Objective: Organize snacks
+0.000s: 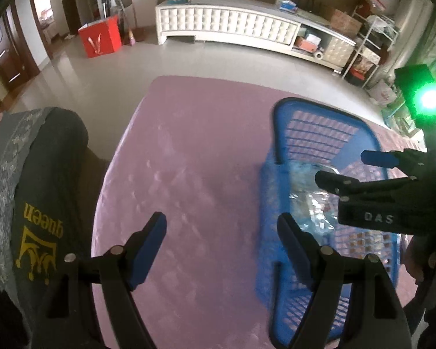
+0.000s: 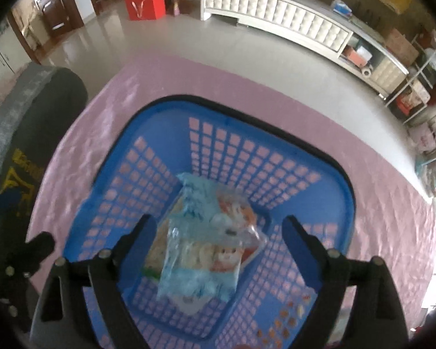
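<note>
1. Over the pink-covered counter [image 1: 189,160], from the left wrist: left claw [image 1: 221,250] wide open, nothing between its blue pads, only bare pink cloth below.
2. Just right of that claw: blue lattice basket [image 1: 319,133], near wall blurred, clear snack bags [image 1: 311,203] lying on its floor.
3. Reaching in from the right above the basket: right claw [image 1: 348,171], two fingers apart, no bag clamped as far as this view shows.
4. Off to the left, beside the counter: dark cushion with a yellow crown and "queen" print [image 1: 40,232], no part of the job.
5. Straight down into the basket, from the right wrist: right claw [image 2: 218,247] spread wide, pads clear on both sides of a clear snack packet [image 2: 200,247]; packet blurred, apparently loose and resting on other packets on the basket's floor [image 2: 247,157].
6. At the left edge of this view: tip of the left claw [image 2: 5,200], outside the basket rim.
7. Judged step: release of one packet into the basket, drop seemingly done or finishing.
8. Next move, as a judgement: lift the right claw straight up clear of the basket walls, then look for another loose snack; none visible on the counter in either view, so sorting perhaps close to finished.
</note>
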`<state>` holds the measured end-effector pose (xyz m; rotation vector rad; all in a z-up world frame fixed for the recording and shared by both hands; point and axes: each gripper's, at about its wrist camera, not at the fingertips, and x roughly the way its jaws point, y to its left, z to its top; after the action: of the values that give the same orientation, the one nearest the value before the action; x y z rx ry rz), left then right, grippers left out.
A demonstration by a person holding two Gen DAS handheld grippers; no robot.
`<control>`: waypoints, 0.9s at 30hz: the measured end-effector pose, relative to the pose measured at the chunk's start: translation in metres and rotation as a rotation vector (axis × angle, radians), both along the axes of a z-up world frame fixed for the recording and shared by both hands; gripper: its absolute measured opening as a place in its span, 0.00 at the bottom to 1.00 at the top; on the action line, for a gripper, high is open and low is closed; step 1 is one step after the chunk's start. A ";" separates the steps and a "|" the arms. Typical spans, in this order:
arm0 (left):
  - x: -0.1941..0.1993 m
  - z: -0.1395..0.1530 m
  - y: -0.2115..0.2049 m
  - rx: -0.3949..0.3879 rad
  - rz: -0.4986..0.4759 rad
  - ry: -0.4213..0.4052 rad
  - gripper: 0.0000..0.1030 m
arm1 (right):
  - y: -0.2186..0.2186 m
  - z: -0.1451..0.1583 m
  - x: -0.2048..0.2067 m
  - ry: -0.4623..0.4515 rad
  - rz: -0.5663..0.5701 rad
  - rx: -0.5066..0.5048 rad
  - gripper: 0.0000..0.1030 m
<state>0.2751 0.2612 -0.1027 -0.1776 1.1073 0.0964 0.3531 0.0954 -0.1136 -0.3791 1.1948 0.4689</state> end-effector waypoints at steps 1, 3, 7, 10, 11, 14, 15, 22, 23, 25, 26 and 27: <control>-0.003 0.003 -0.003 0.004 -0.004 -0.004 0.75 | -0.005 0.005 -0.005 0.003 -0.001 0.011 0.88; -0.012 0.013 -0.016 0.029 -0.017 -0.020 0.75 | -0.017 0.020 -0.019 0.003 -0.002 0.041 0.88; -0.031 0.031 -0.046 0.036 -0.054 -0.060 0.76 | -0.051 0.056 -0.041 -0.035 -0.009 0.108 0.88; -0.044 0.043 -0.068 0.023 -0.076 -0.084 0.77 | -0.075 0.075 -0.052 -0.055 -0.026 0.150 0.88; -0.048 0.047 -0.076 0.019 -0.086 -0.093 0.77 | -0.087 0.082 -0.059 -0.061 -0.037 0.166 0.88; -0.062 0.057 -0.099 0.011 -0.118 -0.124 0.77 | -0.114 0.096 -0.075 -0.075 -0.075 0.198 0.88; -0.065 0.060 -0.106 0.009 -0.126 -0.133 0.77 | -0.122 0.100 -0.079 -0.082 -0.085 0.210 0.88; -0.093 0.077 -0.146 0.018 -0.172 -0.206 0.86 | -0.173 0.127 -0.120 -0.173 -0.123 0.292 0.94; -0.096 0.078 -0.152 0.012 -0.180 -0.209 0.87 | -0.178 0.130 -0.126 -0.188 -0.121 0.297 0.94; -0.100 0.077 -0.160 -0.004 -0.199 -0.210 0.89 | -0.187 0.131 -0.135 -0.202 -0.128 0.299 0.94; -0.102 0.078 -0.166 -0.007 -0.211 -0.211 0.91 | -0.193 0.131 -0.139 -0.205 -0.136 0.300 0.94; -0.105 0.077 -0.172 0.001 -0.220 -0.213 0.93 | -0.198 0.131 -0.141 -0.206 -0.143 0.296 0.95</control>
<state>0.1699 0.0895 -0.0252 -0.0621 0.9083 -0.1162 0.2117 -0.1023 0.0170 -0.0839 0.9284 0.4620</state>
